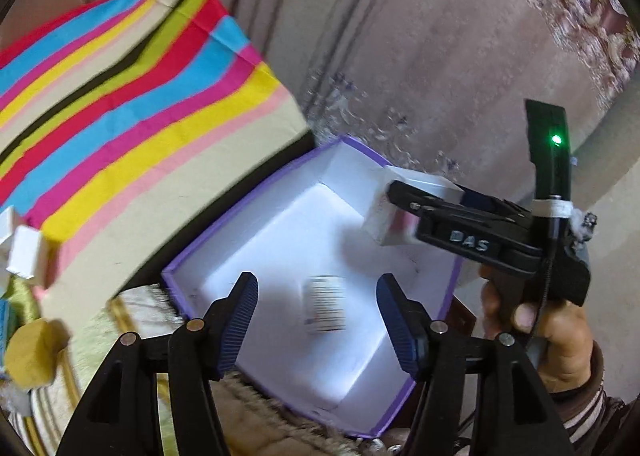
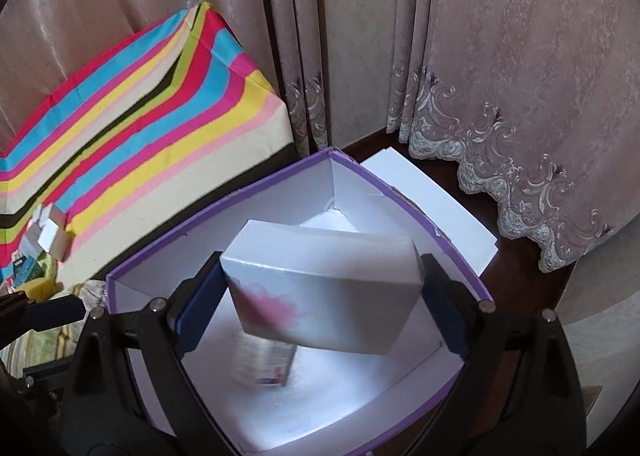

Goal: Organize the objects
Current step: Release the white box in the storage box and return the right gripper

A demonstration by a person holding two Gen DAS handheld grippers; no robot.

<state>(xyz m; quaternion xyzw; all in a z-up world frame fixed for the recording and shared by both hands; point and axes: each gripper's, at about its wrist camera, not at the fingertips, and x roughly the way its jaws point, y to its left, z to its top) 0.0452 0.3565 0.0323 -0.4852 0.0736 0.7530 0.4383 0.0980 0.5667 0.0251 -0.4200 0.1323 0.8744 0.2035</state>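
Note:
An open cardboard box with a purple rim and white inside (image 1: 288, 232) (image 2: 360, 388) lies below both grippers. My left gripper (image 1: 316, 284) stands open just above it. A small blurred packet with a barcode (image 1: 325, 310) (image 2: 268, 364) is between its blue pads, touching neither, low inside the box. My right gripper (image 2: 320, 262) is shut on a white carton with a pink flower print (image 2: 320, 292) (image 1: 384, 219), held in the air over the purple box. One left gripper finger (image 2: 60, 310) shows at the left edge of the right wrist view.
A block covered in striped cloth (image 1: 120, 115) (image 2: 140, 115) stands left of the box, with small white cartons (image 1: 26, 256) at its near edge. A yellow lump (image 1: 32, 352) lies lower left. Curtains (image 2: 520, 95) hang behind. A white sheet (image 2: 432, 207) rests on dark floor. A hand (image 1: 552, 336) grips the right handle.

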